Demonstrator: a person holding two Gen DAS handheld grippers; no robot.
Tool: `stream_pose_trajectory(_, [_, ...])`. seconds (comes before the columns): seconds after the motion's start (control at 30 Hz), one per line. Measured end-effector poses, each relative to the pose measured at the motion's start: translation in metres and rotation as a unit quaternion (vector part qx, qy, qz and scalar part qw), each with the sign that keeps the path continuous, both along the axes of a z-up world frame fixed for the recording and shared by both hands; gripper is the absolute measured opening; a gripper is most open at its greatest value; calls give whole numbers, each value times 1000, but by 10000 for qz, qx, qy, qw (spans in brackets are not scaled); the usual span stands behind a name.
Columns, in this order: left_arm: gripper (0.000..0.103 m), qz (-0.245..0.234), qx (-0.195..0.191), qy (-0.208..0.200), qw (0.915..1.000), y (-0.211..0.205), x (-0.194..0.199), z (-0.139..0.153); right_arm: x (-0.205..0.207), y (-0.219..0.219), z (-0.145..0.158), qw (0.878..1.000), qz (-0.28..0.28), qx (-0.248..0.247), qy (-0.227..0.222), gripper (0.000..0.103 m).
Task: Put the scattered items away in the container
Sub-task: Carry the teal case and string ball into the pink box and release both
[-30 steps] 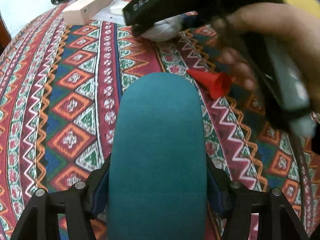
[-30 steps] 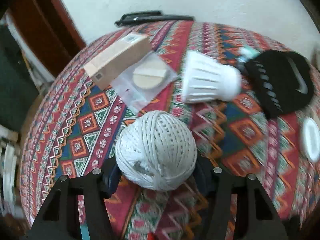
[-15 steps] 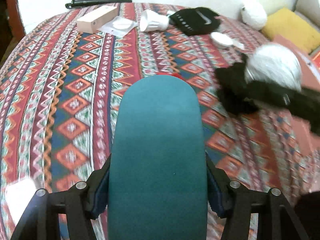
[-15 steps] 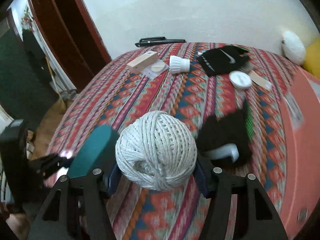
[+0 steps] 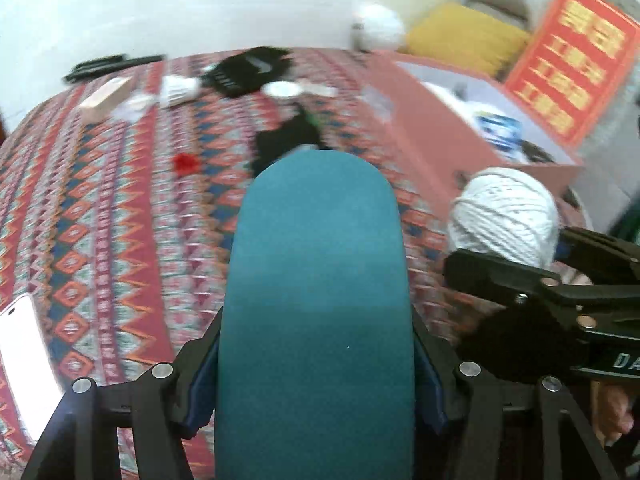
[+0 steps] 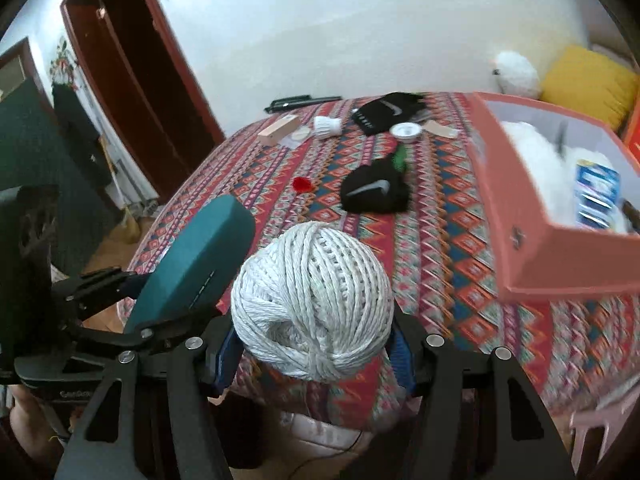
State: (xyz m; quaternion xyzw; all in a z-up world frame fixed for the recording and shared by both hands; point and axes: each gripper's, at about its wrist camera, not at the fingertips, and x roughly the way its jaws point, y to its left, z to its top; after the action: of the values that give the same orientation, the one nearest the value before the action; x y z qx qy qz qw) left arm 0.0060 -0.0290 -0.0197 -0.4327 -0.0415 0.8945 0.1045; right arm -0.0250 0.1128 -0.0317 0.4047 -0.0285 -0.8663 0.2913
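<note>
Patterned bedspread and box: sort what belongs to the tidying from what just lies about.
Job:
left gripper, shut on teal case
right gripper, shut on ball of string
pink box
black glove
red cone

Lying about:
yellow cushion
door

Layout relative to the box (image 6: 532,216)

Box on the bedcover's (image 6: 432,248) right side; cone (image 6: 302,184) and cap (image 6: 374,192) lie left of it; pillow (image 6: 588,80) behind.
</note>
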Motion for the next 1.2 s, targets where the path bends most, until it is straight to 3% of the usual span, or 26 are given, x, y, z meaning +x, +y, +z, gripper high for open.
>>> stream_pose_trajectory(0.23, [67, -687, 17, 117, 9976, 66, 5, 17, 25, 63, 16, 9980, -598, -105, 149, 64])
stream_pose_trajectory(0.57, [67, -1609, -64, 484, 9858, 169, -44, 54, 18, 162, 50, 9844, -1644, -130, 607, 64])
stream_pose_trajectory(0.8, [67, -1705, -150, 697, 9828, 218, -133, 78, -40, 229, 76, 9688, -2276, 106, 971, 64])
stream_pose_trajectory(0.93, [67, -1720, -210, 814, 9815, 243, -187, 92, -89, 256, 78, 9643, -2460, 157, 970, 64])
stream_pose_trajectory(1.07, [67, -1749, -125, 772, 9815, 256, -249, 87, -144, 272, 71, 9640, -2462, 254, 971, 65])
stream_pose_trajectory(1.13, [68, -1841, -49, 729, 9802, 262, -273, 83, -170, 275, 66, 9624, -2489, 379, 1020, 68])
stream_pose_trajectory(1.2, [80, -1729, 88, 869, 9811, 259, -286, 86, -182, 277, 67, 9543, -2662, 513, 1257, 86])
